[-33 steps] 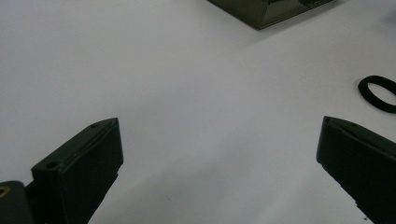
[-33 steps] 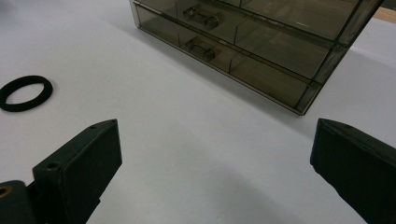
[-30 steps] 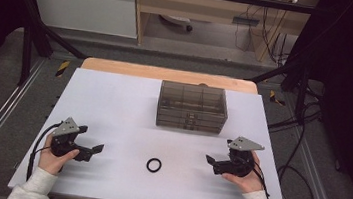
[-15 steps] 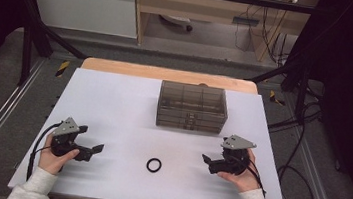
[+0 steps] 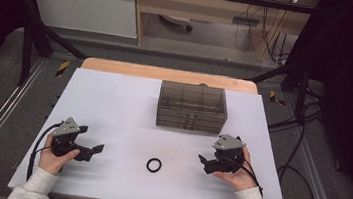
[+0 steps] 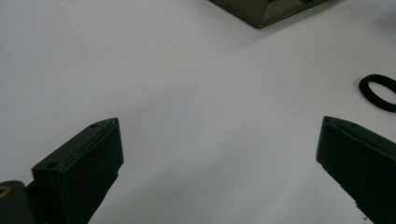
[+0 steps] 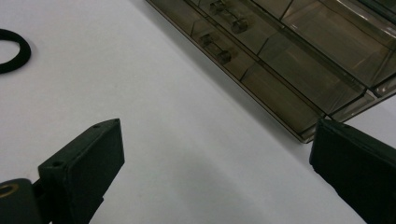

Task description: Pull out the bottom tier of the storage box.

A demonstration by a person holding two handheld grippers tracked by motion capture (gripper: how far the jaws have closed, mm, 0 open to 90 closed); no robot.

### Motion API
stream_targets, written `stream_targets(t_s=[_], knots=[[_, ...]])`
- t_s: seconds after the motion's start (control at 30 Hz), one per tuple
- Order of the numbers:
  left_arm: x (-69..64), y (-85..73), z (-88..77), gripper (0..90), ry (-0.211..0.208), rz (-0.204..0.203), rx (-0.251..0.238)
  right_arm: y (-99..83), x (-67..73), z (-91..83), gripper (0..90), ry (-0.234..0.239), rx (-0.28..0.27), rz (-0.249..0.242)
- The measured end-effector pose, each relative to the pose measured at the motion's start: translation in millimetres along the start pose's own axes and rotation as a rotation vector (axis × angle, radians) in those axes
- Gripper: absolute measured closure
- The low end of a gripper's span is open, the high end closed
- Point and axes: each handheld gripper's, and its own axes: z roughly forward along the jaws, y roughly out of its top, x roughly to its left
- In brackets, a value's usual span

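The ring [image 5: 154, 165] lies flat on the white desk [image 5: 113, 102], between the two grippers and a little toward the person's edge. From the left gripper [image 5: 93, 149] it sits at about 3 o'clock, slightly low; from the right gripper [image 5: 203, 162] it sits at about 9 o'clock, again slightly low. Being round, it has no long axis to line up with, so either hand can come at it from its own side.

The right gripper looks a touch nearer in the high view, though the difference is small and I would not lean on it. In the left gripper view the ring [image 6: 379, 91] shows at the right edge, around 2 o'clock off the jaws; in the right gripper view the ring [image 7: 11, 50] shows at the upper left, around 10 o'clock.

Both grippers are released, jaws spread wide with nothing between them, and both hover low over bare desk. The box [image 5: 192, 106] with its drawers stands at 12 o'clock from the ring, well apart from it, and nearer the right gripper than the left.

My judgement: the reach turns on a short inward sweep, with a slight pull back toward the person.
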Motion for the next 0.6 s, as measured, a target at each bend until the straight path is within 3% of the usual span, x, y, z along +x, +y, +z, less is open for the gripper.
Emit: stream_targets(t_s=[0.6], knots=[[-1.0, -0.6, 2.0, 0.2, 0.001, 0.003, 0.009, 14.5, 11.7, 6.6, 3.7, -0.042, 0.047, -0.159]])
